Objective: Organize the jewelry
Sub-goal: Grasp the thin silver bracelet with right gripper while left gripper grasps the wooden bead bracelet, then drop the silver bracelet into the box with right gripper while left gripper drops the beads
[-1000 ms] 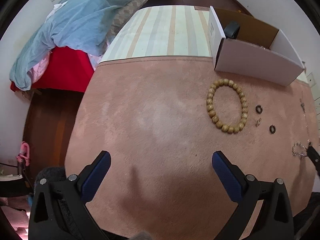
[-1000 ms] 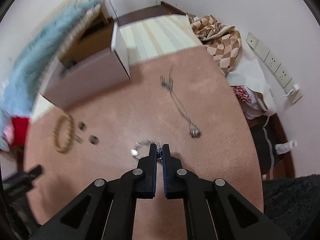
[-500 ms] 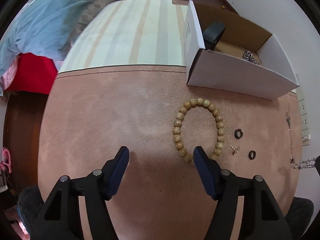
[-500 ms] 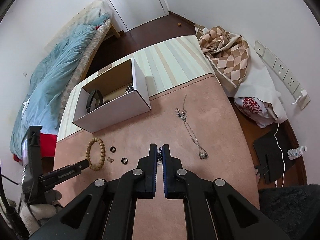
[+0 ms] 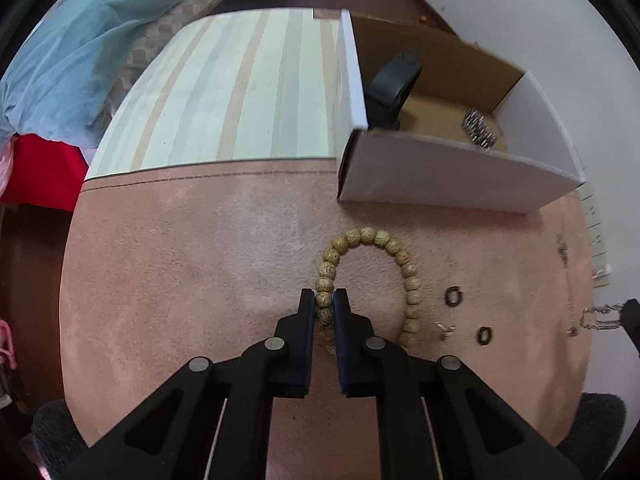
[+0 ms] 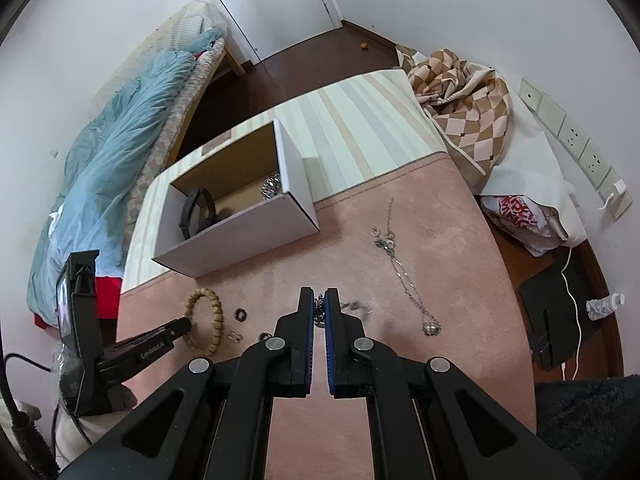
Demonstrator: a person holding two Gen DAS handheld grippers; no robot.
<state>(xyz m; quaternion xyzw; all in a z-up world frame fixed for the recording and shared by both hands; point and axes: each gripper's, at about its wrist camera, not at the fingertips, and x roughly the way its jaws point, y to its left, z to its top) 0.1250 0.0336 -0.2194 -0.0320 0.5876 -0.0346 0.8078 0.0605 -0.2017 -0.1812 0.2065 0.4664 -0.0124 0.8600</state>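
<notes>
You are now closing the left gripper (image 5: 324,305) on the near-left beads of the wooden bead bracelet (image 5: 374,238), which is lying on the pink mat (image 5: 192,280) just in front of the white cardboard box (image 5: 448,168); half a second ago these jaws were standing wide apart short of it. Your right gripper (image 6: 319,308) is holding its jaws nearly together on what appears to be a silver chain bracelet (image 5: 600,317), lifted since a second ago. Both pieces are thus becoming ready for transfer into the box, where a black band (image 6: 192,210) is already resting.
</notes>
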